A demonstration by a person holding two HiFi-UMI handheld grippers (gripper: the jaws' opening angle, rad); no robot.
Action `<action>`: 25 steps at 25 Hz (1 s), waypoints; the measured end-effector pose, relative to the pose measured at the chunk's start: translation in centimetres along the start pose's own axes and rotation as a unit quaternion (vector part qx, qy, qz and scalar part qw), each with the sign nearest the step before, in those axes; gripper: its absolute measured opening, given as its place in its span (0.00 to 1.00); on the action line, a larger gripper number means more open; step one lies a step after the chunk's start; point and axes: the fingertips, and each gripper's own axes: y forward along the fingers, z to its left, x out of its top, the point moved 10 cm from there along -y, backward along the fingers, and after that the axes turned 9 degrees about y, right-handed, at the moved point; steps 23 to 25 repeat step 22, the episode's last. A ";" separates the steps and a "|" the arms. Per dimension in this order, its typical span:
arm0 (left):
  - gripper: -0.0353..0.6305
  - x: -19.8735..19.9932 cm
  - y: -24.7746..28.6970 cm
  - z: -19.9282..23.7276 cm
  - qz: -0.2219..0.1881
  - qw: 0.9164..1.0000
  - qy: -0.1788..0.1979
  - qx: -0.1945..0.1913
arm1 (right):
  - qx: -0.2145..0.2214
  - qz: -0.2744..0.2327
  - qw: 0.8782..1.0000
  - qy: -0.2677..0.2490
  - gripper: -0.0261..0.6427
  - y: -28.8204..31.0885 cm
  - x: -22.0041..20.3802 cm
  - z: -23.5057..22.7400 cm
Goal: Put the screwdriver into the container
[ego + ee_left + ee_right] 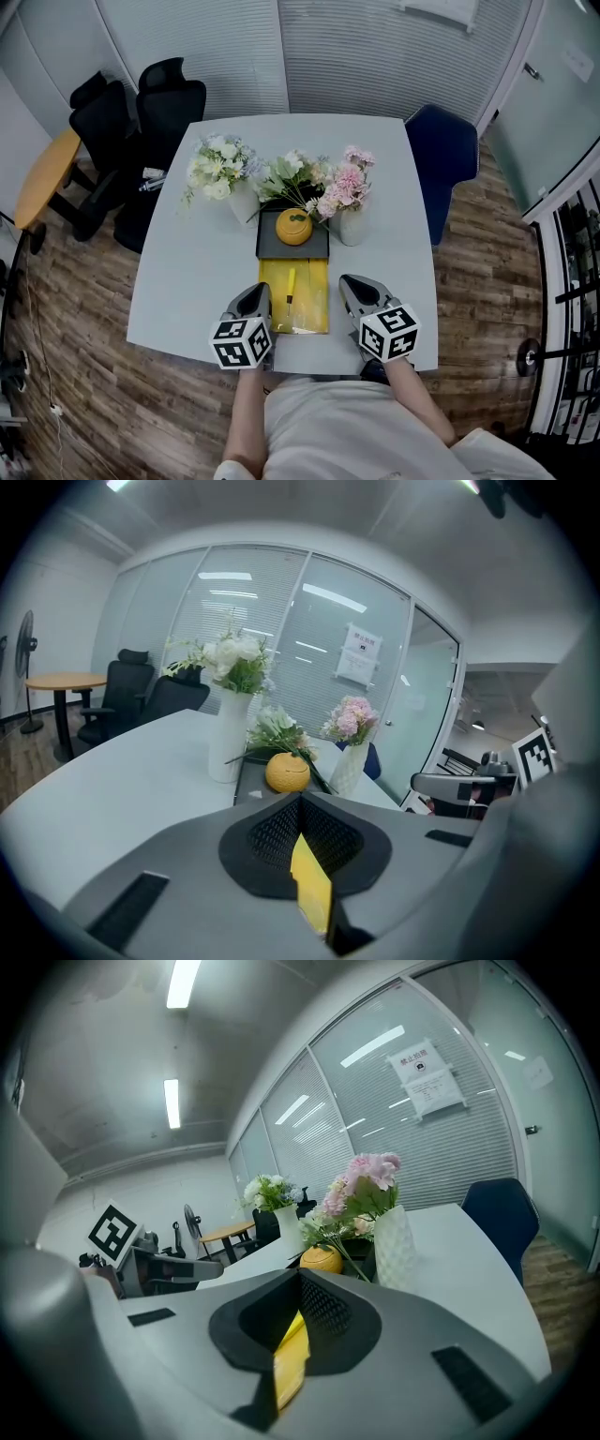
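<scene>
A small screwdriver (291, 284) with a yellow handle lies on a yellow mat (314, 302) near the front of the white table (187, 272). Behind the mat, an orange pumpkin-shaped container (293, 227) sits on a dark tray (270, 248). My left gripper (255, 294) rests left of the mat and my right gripper (354, 284) right of it, both shut and empty. In the left gripper view the shut gripper (300, 800) points toward the container (287, 772). In the right gripper view the shut gripper (300, 1275) likewise faces the container (322, 1259).
Three flower vases stand behind the tray: white blooms (217, 169), a green bouquet (291, 178), pink blooms (345, 187). Black office chairs (159, 103) and a round wooden table (42, 178) stand at the left, a blue chair (450, 155) at the right.
</scene>
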 end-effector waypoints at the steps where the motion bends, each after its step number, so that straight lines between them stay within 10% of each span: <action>1: 0.06 0.0 0.0 0.0 0.000 1.000 0.000 0.000 | 0.000 -0.001 1.000 0.001 0.06 0.0 0.0 0.0; 25: 0.06 0.2 0.7 -0.2 0.001 1.000 0.001 -0.005 | -0.002 -0.001 1.000 0.006 0.06 0.0 0.0 -0.5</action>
